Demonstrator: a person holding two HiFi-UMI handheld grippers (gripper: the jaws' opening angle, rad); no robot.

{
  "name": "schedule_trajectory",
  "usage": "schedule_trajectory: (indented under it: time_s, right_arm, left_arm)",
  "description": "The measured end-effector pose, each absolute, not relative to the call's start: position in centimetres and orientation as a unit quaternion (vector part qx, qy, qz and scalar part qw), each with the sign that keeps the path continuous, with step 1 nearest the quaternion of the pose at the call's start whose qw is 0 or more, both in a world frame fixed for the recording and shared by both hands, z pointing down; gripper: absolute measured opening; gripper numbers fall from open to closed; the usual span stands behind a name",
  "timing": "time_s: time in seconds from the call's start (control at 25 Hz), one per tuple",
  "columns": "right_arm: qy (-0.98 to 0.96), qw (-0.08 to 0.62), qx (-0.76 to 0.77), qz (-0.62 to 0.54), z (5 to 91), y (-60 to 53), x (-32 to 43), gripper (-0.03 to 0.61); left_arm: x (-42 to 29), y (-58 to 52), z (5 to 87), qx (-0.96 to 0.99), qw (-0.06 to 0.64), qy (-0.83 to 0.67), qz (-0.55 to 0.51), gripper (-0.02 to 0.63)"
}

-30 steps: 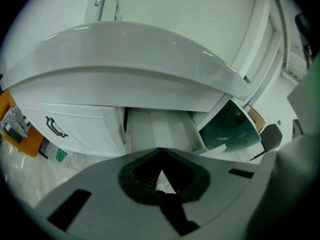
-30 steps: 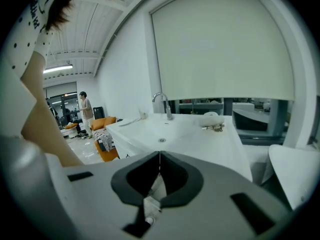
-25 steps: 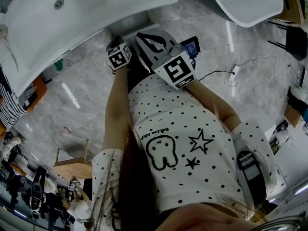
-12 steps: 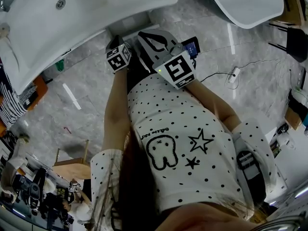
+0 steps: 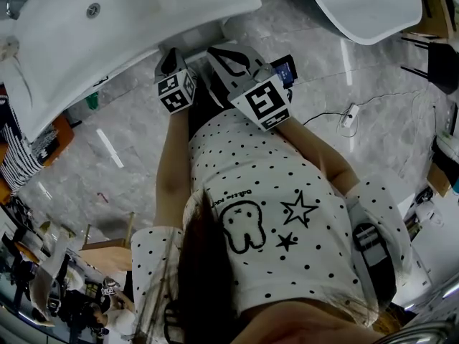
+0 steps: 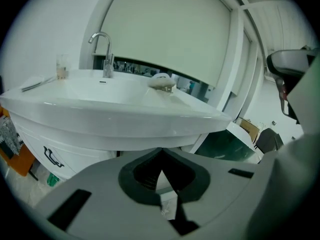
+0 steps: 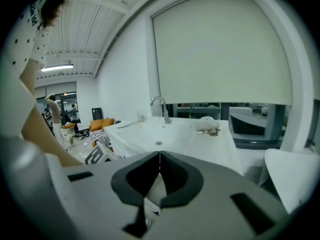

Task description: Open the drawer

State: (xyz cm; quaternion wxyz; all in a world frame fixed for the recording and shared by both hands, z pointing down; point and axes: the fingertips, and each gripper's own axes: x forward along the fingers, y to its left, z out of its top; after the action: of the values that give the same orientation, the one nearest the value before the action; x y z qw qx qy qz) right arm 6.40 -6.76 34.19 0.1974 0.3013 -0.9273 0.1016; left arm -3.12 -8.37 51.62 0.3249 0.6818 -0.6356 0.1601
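left tongs [image 6: 161, 153]: pressed together, nothing between them. right tongs [image 7: 159, 154]: also pressed together, empty. in the head view both sit side by side, nearly touching, at the front edge of the basin [image 5: 129, 27].

left gripper view: basin rim [image 6: 120, 129] overhangs right at 12 o'clock of the jaws. the white drawer front [image 6: 70, 146] sits under it, with a black handle [image 6: 52, 157] out at 9 o'clock, low and off to the side. the drawer looks closed and nothing is on the handle yet. faucet [image 6: 104, 51] and cup [image 6: 61, 67] are up at 11 and 10 o'clock, and a small dish-like thing [image 6: 161, 81] at 12. these are well clear.

risks, as i judge them:
- the jaws are shut, so they would bump or slide off the handle unless spread first.
- the aim is off: the handle is not ahead of either tool, so a straight reach hits plain cabinet.
- the rim overhang is close above, so lifting or tilting up could knock the tool against it.
- the tongs are crowded, so swinging one toward 9 o'clock may clip the other.
- the person stands tight to the vanity, so a pulled drawer may run into the body.
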Motion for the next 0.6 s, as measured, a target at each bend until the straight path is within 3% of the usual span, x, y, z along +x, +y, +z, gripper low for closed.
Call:
schedule_trajectory:
  time_s: [0.6]
  right_arm:
    - [-0.907, 0.197, 0.362, 0.089, 33.2, -8.1, 7.2, 0.012]
  left_arm:
    - [-4.0, -9.1, 43.5, 0.73, 0.254, -0.625, 0.109, 0.005]
